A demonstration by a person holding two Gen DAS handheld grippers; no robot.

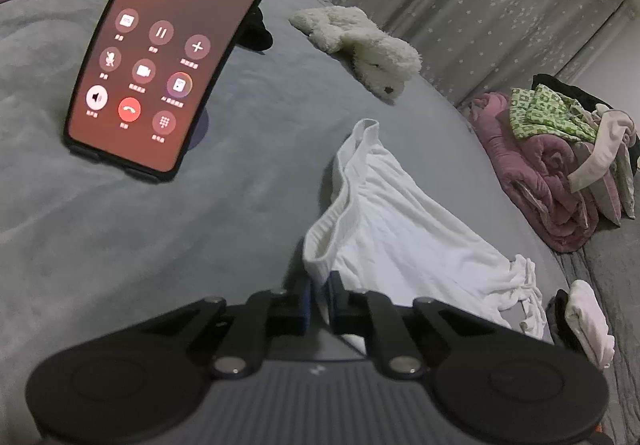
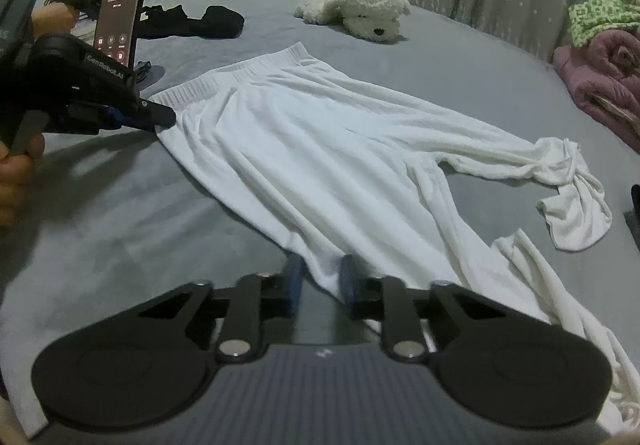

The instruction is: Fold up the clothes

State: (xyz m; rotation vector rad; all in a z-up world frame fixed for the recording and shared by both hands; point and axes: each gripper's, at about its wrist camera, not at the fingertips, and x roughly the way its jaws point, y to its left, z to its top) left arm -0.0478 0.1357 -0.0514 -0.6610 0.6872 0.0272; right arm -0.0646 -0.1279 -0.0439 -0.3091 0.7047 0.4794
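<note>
White trousers [image 2: 320, 149] spread on grey bed [image 2: 120, 213], left gripper [image 1: 319, 285] clamping waistband, right gripper [image 2: 320, 277] apart around edge

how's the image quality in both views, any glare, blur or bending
Left wrist view: dim, phone screen glowing and bowed by the fisheye, plush dog soft. Right wrist view: white trousers bright, nearly washed out; left gripper casts a shadow on the bed.

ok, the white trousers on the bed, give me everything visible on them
The white trousers look like soft ribbed knit with an elastic waistband. They lie mostly flat on the grey bed, legs trailing right, one cuff twisted and crumpled. The left gripper pinches the waistband corner; the right gripper has its jaws astride the near edge, not visibly closed.
</note>
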